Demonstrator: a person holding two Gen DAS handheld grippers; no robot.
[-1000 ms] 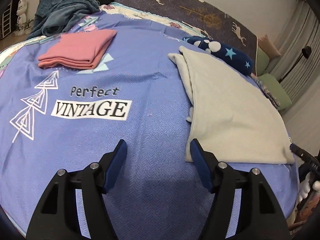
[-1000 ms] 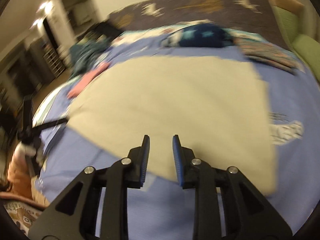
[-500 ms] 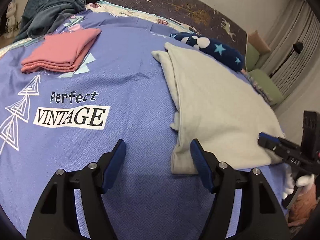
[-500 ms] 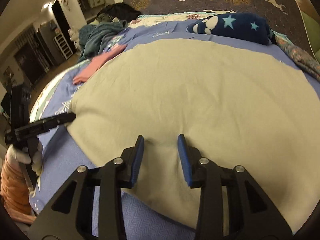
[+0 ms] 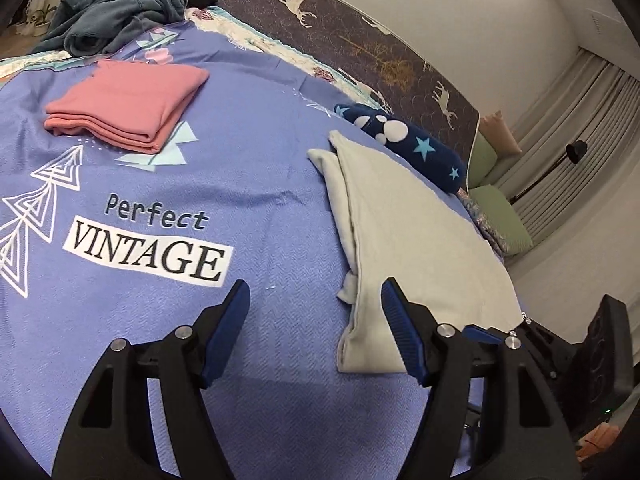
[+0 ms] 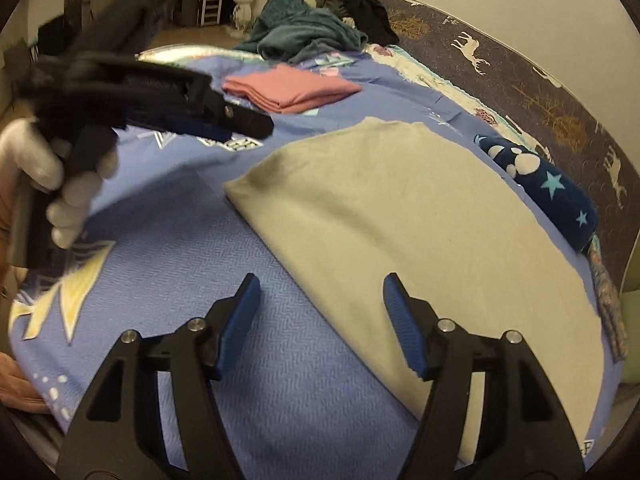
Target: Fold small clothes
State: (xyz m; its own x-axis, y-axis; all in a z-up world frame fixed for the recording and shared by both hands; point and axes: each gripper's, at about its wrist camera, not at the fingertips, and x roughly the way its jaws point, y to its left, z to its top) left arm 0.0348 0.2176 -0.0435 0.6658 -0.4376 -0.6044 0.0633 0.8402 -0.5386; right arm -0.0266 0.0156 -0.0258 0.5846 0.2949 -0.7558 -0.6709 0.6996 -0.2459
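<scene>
A beige garment [image 5: 420, 236] lies folded flat on the purple printed bedspread [image 5: 240, 184], on the right in the left wrist view. My left gripper [image 5: 315, 300] is open just above the spread, its right finger over the garment's near left corner. A pink garment [image 5: 128, 108] sits folded at the far left. In the right wrist view my right gripper [image 6: 322, 292] has its jaws opening, with nothing pinched. The beige garment's [image 6: 400, 220] folded left edge runs under the gap. A white-gloved hand [image 6: 60, 184] holds the left gripper [image 6: 248, 124] at the upper left.
A teal blanket and dark clothes [image 5: 112, 12] are heaped at the far corner. A navy star-print roll [image 5: 404, 140] lies behind the beige garment, before a deer-print headboard [image 5: 360, 40]. Green cushions [image 5: 504, 216] and curtains are to the right. The bed's near edge is close below both grippers.
The right gripper went from nearly shut to wide open, rolled, and swept left across the beige garment to its left edge. The left gripper shifted slightly and stayed open.
</scene>
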